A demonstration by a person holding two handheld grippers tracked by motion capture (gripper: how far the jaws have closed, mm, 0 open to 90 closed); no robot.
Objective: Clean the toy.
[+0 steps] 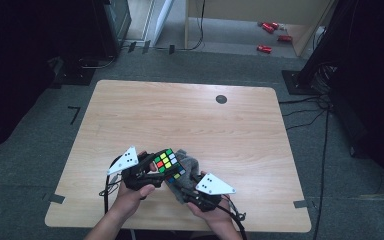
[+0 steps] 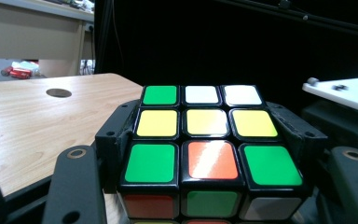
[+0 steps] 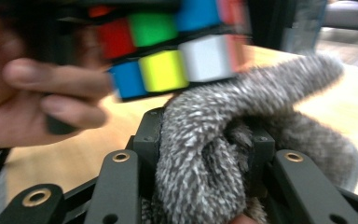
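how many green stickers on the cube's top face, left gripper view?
3 on the cube, which sits in the left hand-held gripper: far-left corner, near-left corner, near-right corner. All nine top stickers show.

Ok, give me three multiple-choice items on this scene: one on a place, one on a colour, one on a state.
1. Where is the puzzle cube?
A. between the left gripper's jaws
B. flat on the table
C. on the floor

2. What colour is the centre tile of the cube face seen in the left gripper view?
A. blue
B. yellow
C. red

3. What state is the right gripper in?
A. open, nothing in it
B. shut on the grey cloth
C. shut on the cube

A: the jaws flank the cube's sides.
B: the middle tile is yellow.
B: cloth fills the jaws.
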